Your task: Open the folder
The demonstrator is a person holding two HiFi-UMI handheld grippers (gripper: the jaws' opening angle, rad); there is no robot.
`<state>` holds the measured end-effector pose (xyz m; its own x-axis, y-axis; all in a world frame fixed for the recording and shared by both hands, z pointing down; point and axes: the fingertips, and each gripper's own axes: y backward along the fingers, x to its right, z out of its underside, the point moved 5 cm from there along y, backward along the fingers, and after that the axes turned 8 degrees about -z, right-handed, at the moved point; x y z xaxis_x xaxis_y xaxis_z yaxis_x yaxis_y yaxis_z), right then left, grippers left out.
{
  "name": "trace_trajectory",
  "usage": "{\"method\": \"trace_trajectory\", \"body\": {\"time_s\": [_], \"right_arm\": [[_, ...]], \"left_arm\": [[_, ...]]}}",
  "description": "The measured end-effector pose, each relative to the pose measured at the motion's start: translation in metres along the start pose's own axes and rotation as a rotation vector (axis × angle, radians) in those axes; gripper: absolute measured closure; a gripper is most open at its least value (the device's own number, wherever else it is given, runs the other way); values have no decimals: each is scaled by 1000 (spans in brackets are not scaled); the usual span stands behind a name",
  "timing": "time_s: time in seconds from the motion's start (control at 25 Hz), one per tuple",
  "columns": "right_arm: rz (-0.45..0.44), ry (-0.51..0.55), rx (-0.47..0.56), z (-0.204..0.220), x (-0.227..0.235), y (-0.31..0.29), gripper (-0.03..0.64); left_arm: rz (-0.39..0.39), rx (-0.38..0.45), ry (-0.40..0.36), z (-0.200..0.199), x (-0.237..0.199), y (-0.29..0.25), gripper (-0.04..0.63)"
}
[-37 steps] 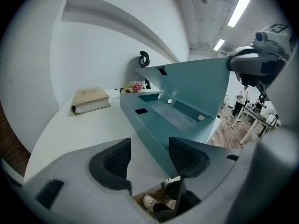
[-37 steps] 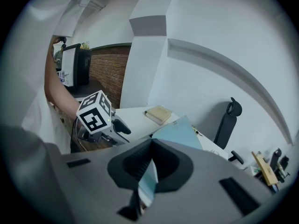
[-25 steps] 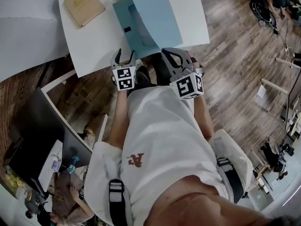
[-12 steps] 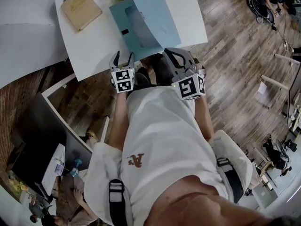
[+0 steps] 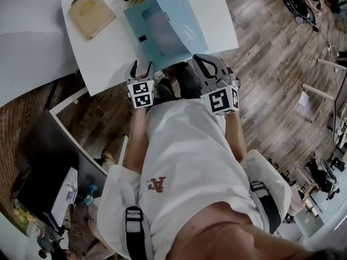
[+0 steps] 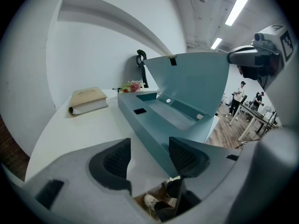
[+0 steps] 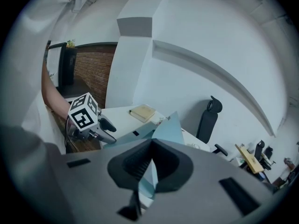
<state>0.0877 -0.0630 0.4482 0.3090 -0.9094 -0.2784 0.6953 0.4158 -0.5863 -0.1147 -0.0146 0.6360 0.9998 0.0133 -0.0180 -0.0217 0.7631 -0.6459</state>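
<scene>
Right gripper (image 7: 148, 161) on folder cover (image 7: 168, 125) edge

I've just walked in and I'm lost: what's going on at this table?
A person holds tongs in each hand. The right tongs are shut on the cover of the blue folder, holding it raised. The left tongs hover open at the table edge, gripping nothing. A book lies beside the folder.

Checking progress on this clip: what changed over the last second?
The right gripper, shut on the folder's cover, has swung it slightly further open, rightward in the head view. The left gripper stays open, gripping nothing, at the table edge; the book has not moved.
</scene>
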Motion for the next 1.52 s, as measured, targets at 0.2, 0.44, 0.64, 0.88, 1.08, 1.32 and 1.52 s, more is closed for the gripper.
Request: {"method": "trace_trajectory", "body": {"time_s": [0.2, 0.44, 0.64, 0.88, 1.08, 1.32, 1.52], "right_arm": [[23, -6, 3, 4, 5, 3, 611], [46, -19, 3, 7, 10, 9, 611], [60, -31, -2, 7, 14, 14, 611], [86, -40, -6, 11, 22, 19, 611], [103, -46, -10, 15, 26, 23, 611], [120, -58, -17, 18, 33, 27, 611], [137, -72, -21, 22, 36, 31, 611]], "left_arm": [[4, 0, -6, 0, -1, -1, 328], [2, -6, -14, 0, 0, 0, 328], [2, -7, -17, -1, 1, 1, 328], [3, -8, -20, -2, 0, 1, 328], [3, -6, -22, -2, 1, 0, 328], [-1, -17, -22, -2, 1, 1, 328], [0, -15, -22, -2, 1, 2, 328]]}}
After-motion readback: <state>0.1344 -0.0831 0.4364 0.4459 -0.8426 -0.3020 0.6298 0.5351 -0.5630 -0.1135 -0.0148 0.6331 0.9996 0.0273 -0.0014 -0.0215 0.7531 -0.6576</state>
